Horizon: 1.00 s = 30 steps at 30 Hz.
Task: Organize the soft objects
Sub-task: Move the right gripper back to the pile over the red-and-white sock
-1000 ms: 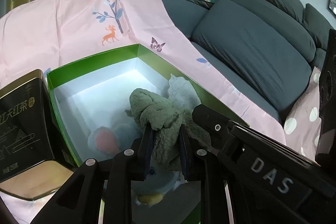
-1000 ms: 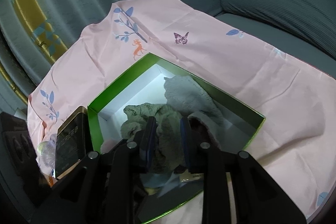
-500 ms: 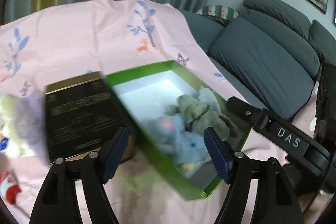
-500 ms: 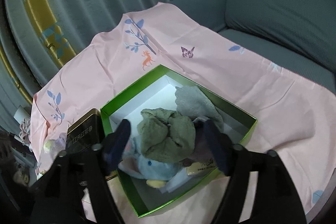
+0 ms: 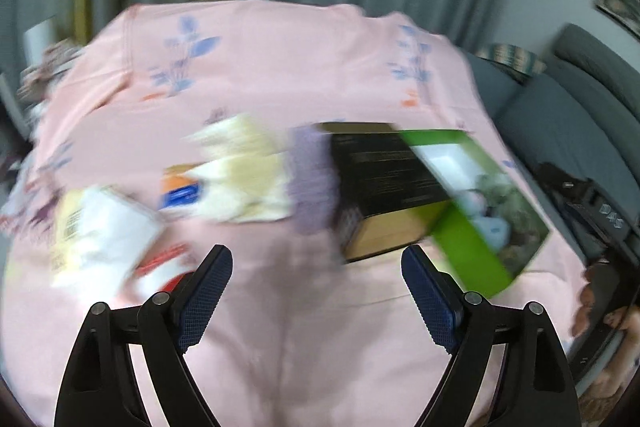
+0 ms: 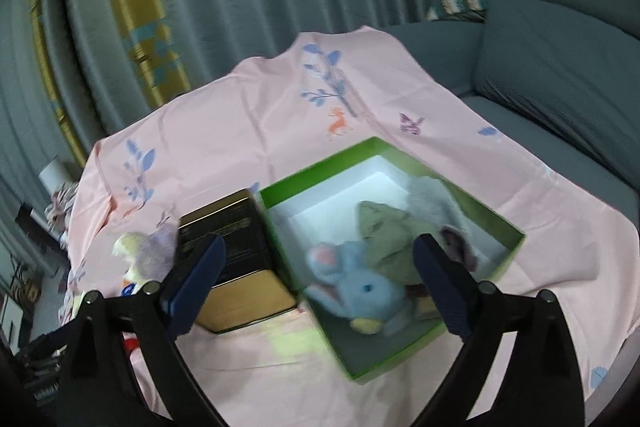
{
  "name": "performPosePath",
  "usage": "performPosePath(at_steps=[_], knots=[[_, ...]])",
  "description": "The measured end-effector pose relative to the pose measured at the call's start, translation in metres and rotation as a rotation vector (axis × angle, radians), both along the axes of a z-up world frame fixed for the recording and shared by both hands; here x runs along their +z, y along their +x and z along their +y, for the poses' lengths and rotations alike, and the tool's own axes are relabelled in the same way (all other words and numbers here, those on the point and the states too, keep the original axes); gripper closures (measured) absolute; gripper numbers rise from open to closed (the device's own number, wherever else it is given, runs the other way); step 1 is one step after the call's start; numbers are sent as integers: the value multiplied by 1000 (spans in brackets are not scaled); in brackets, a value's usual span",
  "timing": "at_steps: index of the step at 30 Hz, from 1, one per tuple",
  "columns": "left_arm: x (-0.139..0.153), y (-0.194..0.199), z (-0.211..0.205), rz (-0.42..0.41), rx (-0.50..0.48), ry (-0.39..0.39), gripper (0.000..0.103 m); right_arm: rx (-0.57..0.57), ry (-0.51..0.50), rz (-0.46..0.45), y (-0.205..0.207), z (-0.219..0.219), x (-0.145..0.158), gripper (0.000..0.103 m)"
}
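- Out to the left of the left gripper [image 5: 316, 279], a white carton [image 5: 100, 231] lies on the pink cloth [image 5: 280, 67]; it is smeared by blur.
- Ahead of the left gripper and a little left sits a cream plush toy [image 5: 240, 175] with a lilac plush [image 5: 314, 179] just beside it.
- The left gripper's jaws are spreading apart, with only bare cloth between them.
- Ahead and to its right stands a black tin [image 5: 384, 179], touching the green box [image 5: 472, 239].
- In the right wrist view, the black tin sits behind the right gripper's [image 6: 320, 283] left finger [image 6: 196, 279].
- The right gripper's jaws are opening too, gripping nothing.
- Between and beyond its fingers, inside the green box, lie a blue plush mouse [image 6: 356, 287], an olive-green cloth [image 6: 384, 235] and a grey fluffy piece [image 6: 436, 199].
- Far right, a grey sofa [image 6: 560, 59].
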<state>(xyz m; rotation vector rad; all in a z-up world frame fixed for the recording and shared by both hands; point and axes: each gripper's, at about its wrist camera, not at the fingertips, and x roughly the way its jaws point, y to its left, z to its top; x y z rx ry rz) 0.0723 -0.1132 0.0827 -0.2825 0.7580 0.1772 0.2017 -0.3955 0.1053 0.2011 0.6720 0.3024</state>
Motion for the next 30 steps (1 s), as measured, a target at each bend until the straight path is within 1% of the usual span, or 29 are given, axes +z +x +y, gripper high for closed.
performPosePath(at_steps=[2, 6, 8, 10, 13, 17, 20, 23, 25, 27, 29, 30], knots=[[-3, -19, 16, 17, 50, 20, 16, 38, 6, 6, -8, 11, 1, 6], [-14, -57, 47, 30, 154, 28, 16, 173, 54, 50, -19, 42, -4, 3], [-23, -73, 64, 34, 208, 10, 16, 247, 78, 81, -24, 62, -8, 2], [-35, -84, 80, 43, 254, -27, 16, 316, 81, 121, -29, 87, -15, 2], [-49, -93, 97, 63, 291, -65, 16, 400, 63, 153, -37, 124, -25, 2], [-57, -101, 111, 71, 335, -97, 16, 529, 41, 229, -44, 183, -48, 3], [-60, -105, 119, 80, 362, -110, 16, 616, 2, 283, -49, 228, -68, 6], [-60, -109, 126, 76, 381, -121, 16, 689, -44, 324, -53, 269, -88, 12], [-59, -114, 131, 71, 397, -136, 16, 710, -71, 333, -52, 289, -100, 13], [-58, -117, 134, 70, 414, -133, 16, 706, -104, 345, -50, 304, -111, 15], [-57, -120, 138, 74, 436, -120, 16, 701, -129, 368, -47, 313, -122, 21], [-57, -120, 140, 76, 443, -116, 16, 694, -126, 375, -44, 316, -126, 21]])
